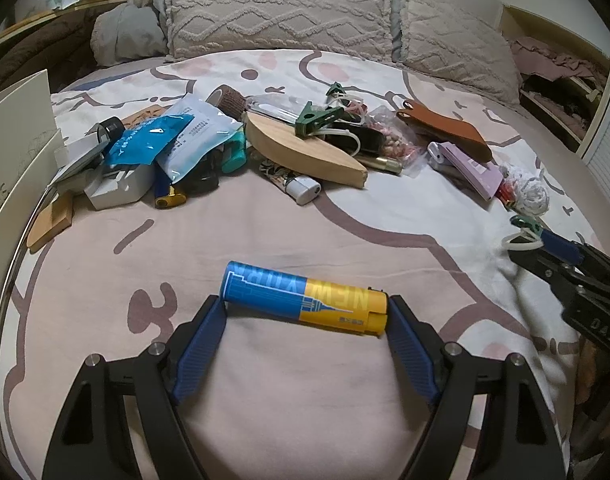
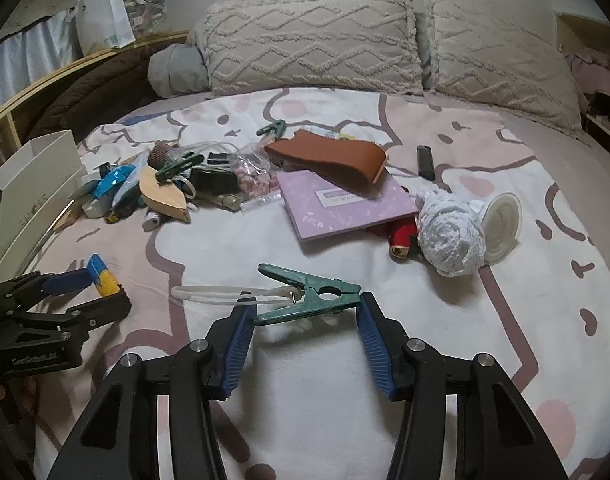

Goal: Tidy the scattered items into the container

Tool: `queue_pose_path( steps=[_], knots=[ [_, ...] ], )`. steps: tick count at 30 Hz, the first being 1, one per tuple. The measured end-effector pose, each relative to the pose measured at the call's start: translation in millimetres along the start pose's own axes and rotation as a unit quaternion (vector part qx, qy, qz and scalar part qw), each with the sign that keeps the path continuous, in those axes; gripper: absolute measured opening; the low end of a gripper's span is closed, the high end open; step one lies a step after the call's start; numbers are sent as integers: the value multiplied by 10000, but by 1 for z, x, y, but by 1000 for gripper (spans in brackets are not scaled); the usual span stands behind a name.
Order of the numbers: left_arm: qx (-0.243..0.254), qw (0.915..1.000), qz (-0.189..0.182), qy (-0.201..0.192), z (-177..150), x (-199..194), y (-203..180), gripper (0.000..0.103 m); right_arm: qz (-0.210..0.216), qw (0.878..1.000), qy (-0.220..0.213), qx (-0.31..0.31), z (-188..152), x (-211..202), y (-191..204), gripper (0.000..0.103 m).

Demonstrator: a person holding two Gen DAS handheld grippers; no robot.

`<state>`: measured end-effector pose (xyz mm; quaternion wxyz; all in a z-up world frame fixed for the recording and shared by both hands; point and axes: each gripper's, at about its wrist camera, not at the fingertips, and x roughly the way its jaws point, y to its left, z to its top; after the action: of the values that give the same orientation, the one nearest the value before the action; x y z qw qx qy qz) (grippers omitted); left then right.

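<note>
Two hand-held grippers are seen over a patterned bedsheet strewn with small items. At the bottom centre of the left wrist view, the left gripper is clamped end to end on a blue and yellow lighter, which lies crosswise on the sheet with one blue pad against each of its ends. At the bottom centre of the right wrist view, the right gripper is closed on a green clothes peg; its pads are pressed against the peg's two ends, and a pale looped cord is trailed from the peg toward the left of the frame. The same peg is seen at the right edge of the left wrist view, held at the tips of the right gripper. A white box, the container, is placed at the left edge of both views and is kept well apart from both held items. In the middle of the right wrist view a lilac booklet is overlapped by a brown leather pouch; just to its right a white ball of yarn is found, with a red lighter tucked between them. A black lighter is laid apart, toward the upper right. A wooden boat-shaped piece is seen in the upper middle of the left wrist view amid a heap of packets.
</note>
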<state>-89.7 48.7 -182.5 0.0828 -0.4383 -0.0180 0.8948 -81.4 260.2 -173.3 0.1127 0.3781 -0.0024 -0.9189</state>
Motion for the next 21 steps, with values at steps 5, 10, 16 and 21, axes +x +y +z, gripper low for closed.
queue_pose_path(
  steps=[5,10,16,21],
  knots=[
    [-124,9999,46,-81,0,-5,4,81,186,9994,-282,114,-1,-11,-4,53],
    [-370,9991,44,-179,2,-11,14,81,357,9983,-410,204,0,-17,-5,53],
    [-443,9984,31,-342,5,-20,19,81,387,9979,-487,152,-1,-24,0,53],
    [-485,9976,-20,-489,9,-31,21,81,436,9980,-451,41,3,-25,5,53]
  ],
)
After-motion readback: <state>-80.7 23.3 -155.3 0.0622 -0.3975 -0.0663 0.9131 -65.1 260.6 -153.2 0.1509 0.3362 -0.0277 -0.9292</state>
